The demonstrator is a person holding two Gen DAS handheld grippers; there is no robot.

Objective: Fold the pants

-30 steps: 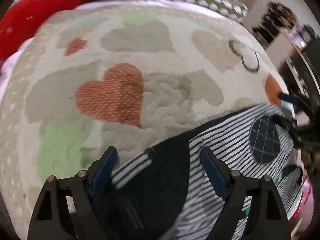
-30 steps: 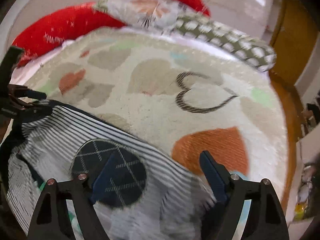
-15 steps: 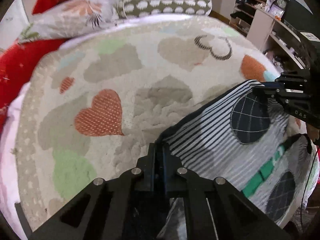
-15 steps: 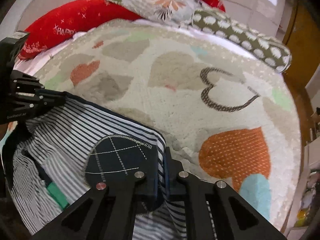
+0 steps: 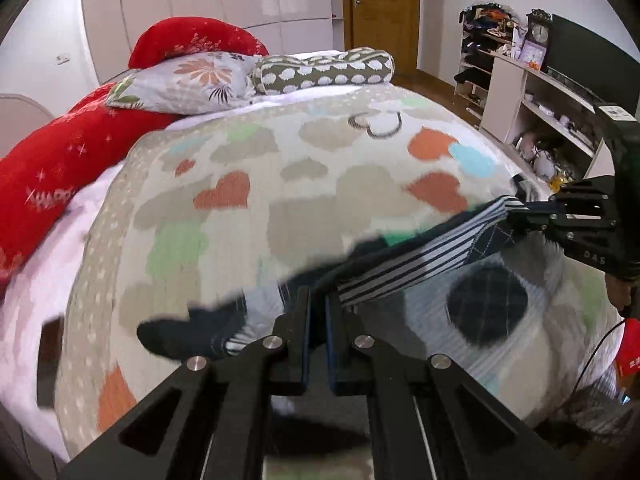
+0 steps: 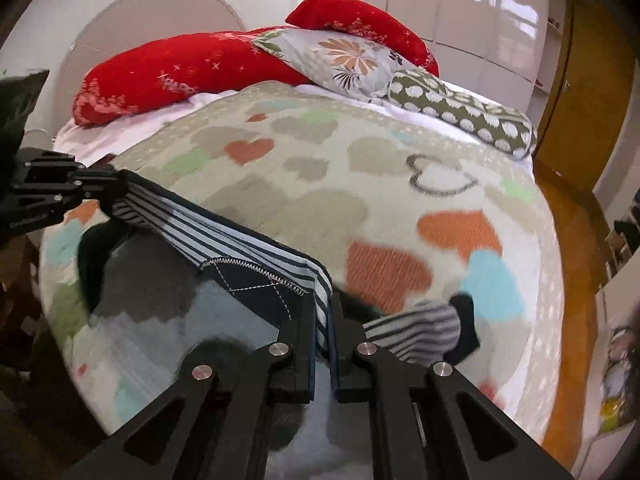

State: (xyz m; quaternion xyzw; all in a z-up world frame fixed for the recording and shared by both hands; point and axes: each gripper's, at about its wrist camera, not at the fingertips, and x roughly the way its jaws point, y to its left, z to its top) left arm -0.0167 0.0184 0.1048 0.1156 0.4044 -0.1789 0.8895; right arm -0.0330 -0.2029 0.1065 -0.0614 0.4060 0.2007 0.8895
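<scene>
- Our left gripper [image 5: 318, 304] has its fingers pinched tight on the top edge of the striped pants [image 5: 404, 270], which stretch away to the right of the fingers.
- Our right gripper [image 6: 322, 312] is likewise clamped narrow on the same edge, beside a dark checked patch [image 6: 260, 284] just left of its fingers.
- Between the two grips the edge runs taut, and the rest hangs blurred below the fingertips.
- Beyond the fingers lies the heart-patterned blanket [image 6: 360, 184], with red pillows [image 6: 168, 76] far ahead.
</scene>
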